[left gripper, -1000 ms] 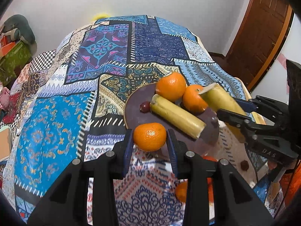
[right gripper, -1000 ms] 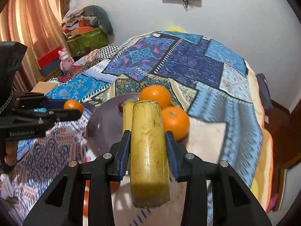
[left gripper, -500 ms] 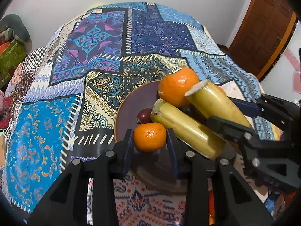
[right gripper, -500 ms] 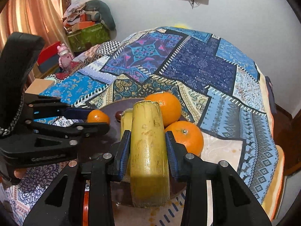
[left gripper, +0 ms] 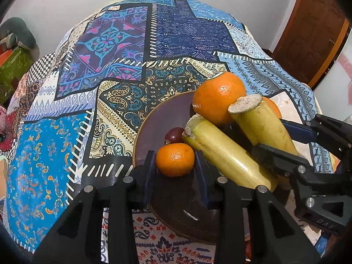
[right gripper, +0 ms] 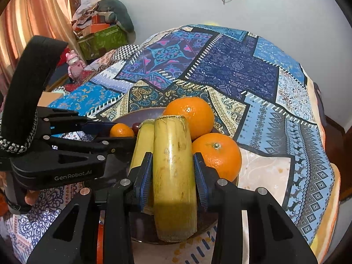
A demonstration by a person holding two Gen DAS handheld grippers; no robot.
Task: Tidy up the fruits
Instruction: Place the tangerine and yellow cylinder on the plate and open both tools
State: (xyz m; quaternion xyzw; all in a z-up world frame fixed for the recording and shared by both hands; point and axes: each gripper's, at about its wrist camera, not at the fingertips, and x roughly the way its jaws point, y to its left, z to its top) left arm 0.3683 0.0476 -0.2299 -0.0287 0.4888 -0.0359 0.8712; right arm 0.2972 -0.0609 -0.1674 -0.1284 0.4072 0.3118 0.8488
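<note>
A dark round plate [left gripper: 154,118] sits on the patterned bedspread. On it lie a banana piece [left gripper: 226,154], a large orange [left gripper: 217,96], a second orange [right gripper: 216,154] and a small dark red fruit [left gripper: 173,134]. My left gripper [left gripper: 175,165] is shut on a small orange [left gripper: 175,159] and holds it over the plate's near left part. My right gripper [right gripper: 173,169] is shut on a second banana piece [right gripper: 173,171], held over the plate beside the first piece [right gripper: 143,145]. The right gripper also shows in the left wrist view [left gripper: 283,143].
The patchwork bedspread [left gripper: 110,66] covers the whole surface and drops off at its edges. A wooden door [left gripper: 312,28] stands at the right. Boxes and bags [right gripper: 101,33] are piled by the curtain at the far left. An orange object lies under the plate's near edge.
Both grippers have moved forward over the plate. The small orange went from beyond the plate's near rim to above its inside, and the held banana piece came alongside the one on the plate.
</note>
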